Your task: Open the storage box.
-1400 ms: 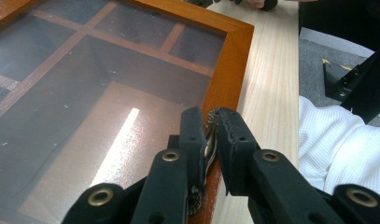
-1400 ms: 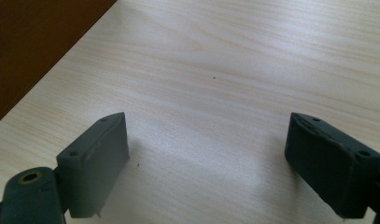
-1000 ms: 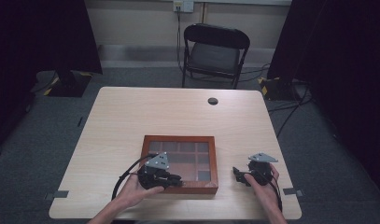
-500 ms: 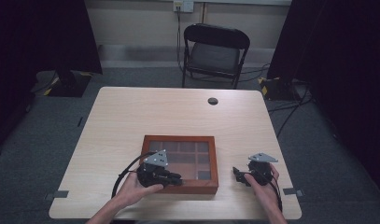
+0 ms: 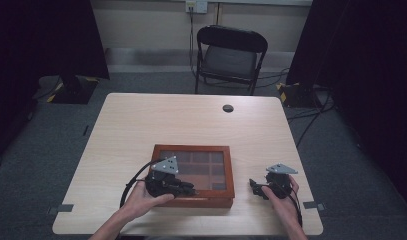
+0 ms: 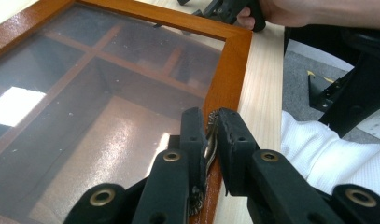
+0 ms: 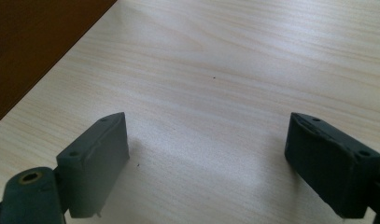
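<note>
Bare table point(image 5: 191, 120) beyond wooden box point(image 5: 226, 172)

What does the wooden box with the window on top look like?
The wooden box is flat and reddish-brown, lying near the table's front edge. Its lid is a glass pane in a wood frame, shut, showing wooden dividers and compartments that look empty. The left gripper pinches a small metal latch at its front rim.

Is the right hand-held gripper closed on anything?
No, in the right gripper view the right hand-held gripper stands wide open over bare table, nothing between its jaws.
</note>
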A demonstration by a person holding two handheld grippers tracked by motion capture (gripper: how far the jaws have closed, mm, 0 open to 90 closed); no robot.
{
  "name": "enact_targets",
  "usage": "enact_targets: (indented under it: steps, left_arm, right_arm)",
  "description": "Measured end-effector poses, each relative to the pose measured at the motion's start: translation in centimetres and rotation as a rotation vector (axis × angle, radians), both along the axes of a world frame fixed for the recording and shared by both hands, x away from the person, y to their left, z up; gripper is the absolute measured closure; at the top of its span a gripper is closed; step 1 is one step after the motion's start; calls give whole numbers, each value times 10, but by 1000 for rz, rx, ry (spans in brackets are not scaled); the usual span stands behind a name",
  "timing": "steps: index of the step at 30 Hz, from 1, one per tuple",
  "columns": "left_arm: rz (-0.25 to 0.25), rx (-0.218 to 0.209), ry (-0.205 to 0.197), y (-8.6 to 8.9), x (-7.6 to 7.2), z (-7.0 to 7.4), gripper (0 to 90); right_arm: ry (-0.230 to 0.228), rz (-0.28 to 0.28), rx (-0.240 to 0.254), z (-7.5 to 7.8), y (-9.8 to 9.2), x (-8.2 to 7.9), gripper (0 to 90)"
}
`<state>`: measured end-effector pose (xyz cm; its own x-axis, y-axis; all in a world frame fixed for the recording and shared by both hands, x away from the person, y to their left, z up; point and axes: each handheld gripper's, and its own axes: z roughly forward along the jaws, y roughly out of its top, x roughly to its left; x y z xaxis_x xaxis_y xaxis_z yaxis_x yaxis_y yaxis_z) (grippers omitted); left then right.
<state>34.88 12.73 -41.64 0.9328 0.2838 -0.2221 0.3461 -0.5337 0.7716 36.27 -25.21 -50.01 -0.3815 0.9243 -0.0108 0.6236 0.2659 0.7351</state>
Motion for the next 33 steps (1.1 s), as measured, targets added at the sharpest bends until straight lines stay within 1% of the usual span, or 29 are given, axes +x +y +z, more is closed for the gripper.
enact_targets:
  steps: [4,11,12,14,15,16,18,27,30,33]
  left_arm:
    - [2,-7,-2,1,1,4,809]
    - [3,-5,0,2,2,6,809]
    - [3,1,0,2,2,7,809]
    - [3,-2,-4,2,3,10,809]
    - [3,-12,-4,2,3,12,809]
    - [4,-10,-7,3,4,14,809]
    - [6,-25,-2,3,5,17,808]
    - [9,-21,4,3,7,24,808]
    - [10,-28,2,3,9,26,808]
    - [16,-32,10,3,10,29,807]
  right_arm:
    - [0,1,0,0,0,0,128]
    - [-1,1,0,0,0,0,128]
    - [0,1,0,0,0,0,128]
    - [0,1,0,0,0,0,129]
    - [-1,1,0,0,0,0,128]
    - [0,0,0,0,0,0,128]
    - [-1,1,0,0,0,0,128]
    - [0,1,0,0,0,0,128]
    - [0,0,0,0,0,0,129]
    - [0,1,-1,0,0,0,128]
